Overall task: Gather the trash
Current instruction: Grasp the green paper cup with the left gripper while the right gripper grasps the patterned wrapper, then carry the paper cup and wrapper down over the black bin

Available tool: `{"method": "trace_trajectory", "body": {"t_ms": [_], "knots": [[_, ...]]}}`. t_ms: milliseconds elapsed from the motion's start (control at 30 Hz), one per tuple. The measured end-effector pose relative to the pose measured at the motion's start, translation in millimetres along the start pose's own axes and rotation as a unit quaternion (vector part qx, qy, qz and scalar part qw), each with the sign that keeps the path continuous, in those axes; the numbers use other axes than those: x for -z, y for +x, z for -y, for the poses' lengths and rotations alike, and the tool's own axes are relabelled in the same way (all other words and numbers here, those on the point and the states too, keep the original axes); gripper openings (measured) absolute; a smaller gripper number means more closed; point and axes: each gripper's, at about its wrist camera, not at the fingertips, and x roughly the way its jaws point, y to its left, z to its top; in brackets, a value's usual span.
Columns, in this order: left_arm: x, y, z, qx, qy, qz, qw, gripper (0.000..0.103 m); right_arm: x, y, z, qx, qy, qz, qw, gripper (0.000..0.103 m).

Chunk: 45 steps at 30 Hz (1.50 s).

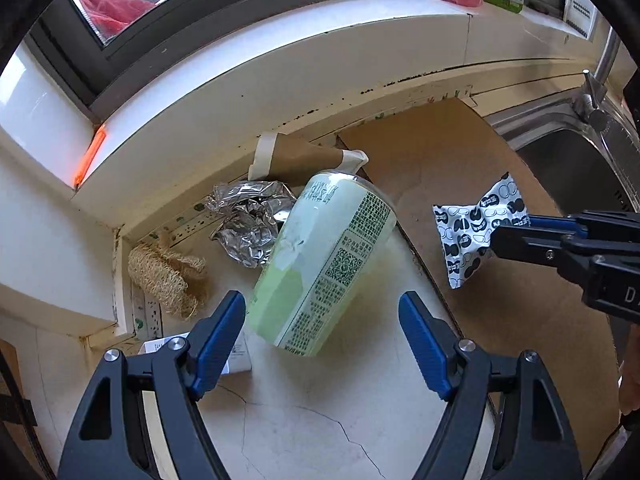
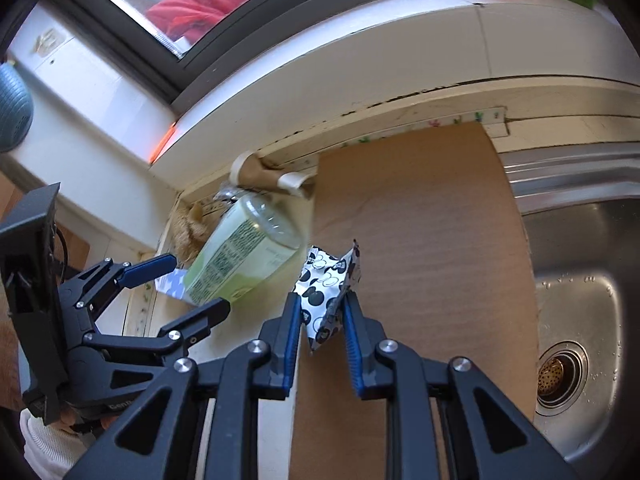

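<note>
Trash lies scattered along the back of our worktop [image 1: 304, 396] in the left wrist view. A pale green cup [image 1: 324, 264] lies tipped on its side at centre frame, printed text and a code square facing us. Our left tool [image 1: 322, 312] frames the cup's lower end with its jaws spread wide, neither pad touching, so we judge this to be the approach before a grasp. Crumpled foil [image 1: 250, 220] sits just left of the cup, and a loofah scrubber [image 1: 164, 280] lies further left. At the right edge, our right tool [image 1: 506, 236] pinches a black-and-white patterned wrapper [image 1: 476, 228] above the cardboard sheet [image 1: 460, 160].

From the right wrist view, the right tool [image 2: 320, 312] is narrowed onto that wrapper [image 2: 328, 292] at centre frame, pads pressing its creased, folded body; it looks thin and light. The left tool [image 2: 196, 284], in the lower left of the frame, straddles the cup [image 2: 248, 252], whose clear domed lid faces us. The steel sink [image 2: 580, 280] fills the right side.

Next, we judge, the left tool must settle lower and close gently, since the cup looks thin-walled and easily crushed.
</note>
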Motion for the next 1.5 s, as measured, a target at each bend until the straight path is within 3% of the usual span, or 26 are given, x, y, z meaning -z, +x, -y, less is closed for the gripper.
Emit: {"method": "trace_trajectory", "body": {"t_ms": [100, 267, 300, 400, 700, 900, 1133, 1500], "knots": [[-8, 15, 3, -0.01, 0.01, -0.012, 0.9998, 0.077, 1, -1, 4, 0.004, 0.006, 0.008, 1.0, 0.021], [-19, 31, 8, -0.026, 0.021, -0.022, 0.9992, 0.071, 6, 0, 8, 0.0, 0.007, 0.006, 1.0, 0.021], [-19, 34, 9, -0.03, 0.025, -0.024, 0.9989, 0.064, 7, 0, 8, 0.0, 0.007, 0.005, 1.0, 0.021], [-21, 38, 12, -0.038, 0.027, -0.024, 0.9986, 0.064, 9, 2, 9, -0.002, 0.007, 0.003, 1.0, 0.021], [-4, 25, 6, -0.014, -0.032, -0.026, 0.999, 0.058, 14, -4, 7, -0.009, 0.005, 0.004, 1.0, 0.021], [25, -5, 6, 0.002, -0.071, -0.032, 0.997, 0.057, 32, -22, -2, -0.016, 0.0, 0.004, 1.0, 0.02], [72, -70, 15, 0.01, -0.096, 0.001, 0.9953, 0.057, 67, -49, -22, -0.024, -0.015, 0.001, 1.0, 0.02], [175, -171, 32, -0.004, -0.121, 0.043, 0.9917, 0.057, 142, -107, -64, -0.041, -0.043, 0.006, 0.998, 0.02]]}}
